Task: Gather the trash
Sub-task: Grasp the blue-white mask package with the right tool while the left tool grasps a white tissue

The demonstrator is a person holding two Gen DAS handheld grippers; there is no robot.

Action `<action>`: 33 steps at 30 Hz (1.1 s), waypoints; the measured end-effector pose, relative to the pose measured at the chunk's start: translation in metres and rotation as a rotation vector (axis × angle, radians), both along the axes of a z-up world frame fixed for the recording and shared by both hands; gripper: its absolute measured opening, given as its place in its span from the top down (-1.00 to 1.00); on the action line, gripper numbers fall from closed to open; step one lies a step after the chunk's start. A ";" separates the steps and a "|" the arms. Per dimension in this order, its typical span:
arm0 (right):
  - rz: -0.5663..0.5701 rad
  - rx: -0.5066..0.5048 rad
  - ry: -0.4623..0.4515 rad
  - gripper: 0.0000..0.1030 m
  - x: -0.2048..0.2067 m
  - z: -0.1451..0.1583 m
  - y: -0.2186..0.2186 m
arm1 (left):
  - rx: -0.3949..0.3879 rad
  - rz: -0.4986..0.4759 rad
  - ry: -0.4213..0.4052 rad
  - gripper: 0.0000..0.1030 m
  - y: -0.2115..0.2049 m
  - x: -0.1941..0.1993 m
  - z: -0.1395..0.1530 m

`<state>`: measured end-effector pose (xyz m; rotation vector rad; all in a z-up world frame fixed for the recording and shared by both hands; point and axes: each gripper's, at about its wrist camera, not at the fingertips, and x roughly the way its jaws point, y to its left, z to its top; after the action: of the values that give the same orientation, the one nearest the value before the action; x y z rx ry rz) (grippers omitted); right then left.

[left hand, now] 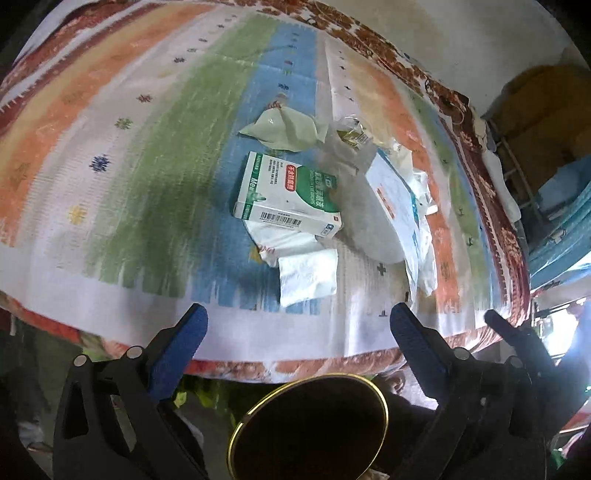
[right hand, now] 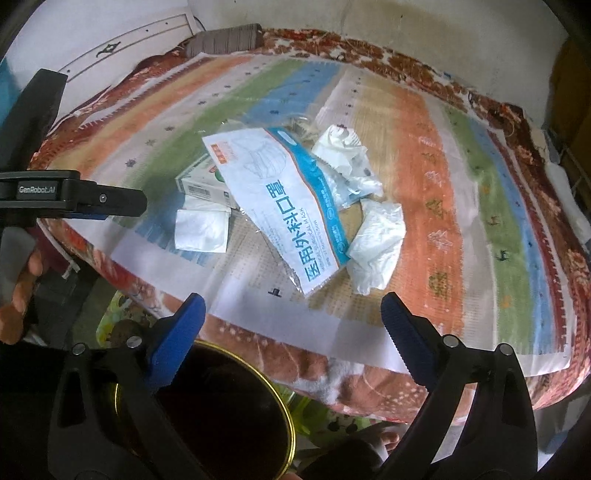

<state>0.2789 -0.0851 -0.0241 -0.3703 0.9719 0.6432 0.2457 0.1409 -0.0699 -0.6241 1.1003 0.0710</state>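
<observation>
Trash lies in a heap on a striped cloth (left hand: 129, 155). A green and white medicine box (left hand: 288, 195) rests on a white tissue (left hand: 306, 273). A pale green wrapper (left hand: 284, 129) lies behind it. A blue and white mask packet (right hand: 284, 206) lies beside the box (right hand: 201, 181), with crumpled tissues (right hand: 376, 247) to its right. A dark bin with a gold rim (left hand: 314, 424) stands below the table edge, also in the right wrist view (right hand: 221, 417). My left gripper (left hand: 297, 325) is open and empty above the bin. My right gripper (right hand: 291, 314) is open and empty at the front edge.
The table is round, its patterned edge (right hand: 332, 373) curving near the grippers. A wall (right hand: 406, 22) stands behind it. The left gripper's body (right hand: 66, 199) reaches in from the left in the right wrist view. Shelving (left hand: 554, 206) stands to the right.
</observation>
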 end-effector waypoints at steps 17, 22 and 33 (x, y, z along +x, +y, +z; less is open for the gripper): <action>-0.031 -0.038 0.044 -0.02 0.045 -0.045 0.037 | -0.060 -0.002 0.107 -0.23 0.005 0.049 -0.044; -0.013 -0.078 0.014 0.42 0.050 -0.051 0.044 | -0.030 -0.007 0.145 0.08 -0.005 0.056 -0.056; -0.084 0.058 0.099 1.00 0.077 -0.037 0.026 | -0.084 0.023 0.061 0.94 -0.002 0.057 -0.034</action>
<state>0.3555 -0.0594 -0.0612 -0.2469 1.0558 0.6160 0.3025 0.1389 -0.1038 -0.7136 1.1595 0.0644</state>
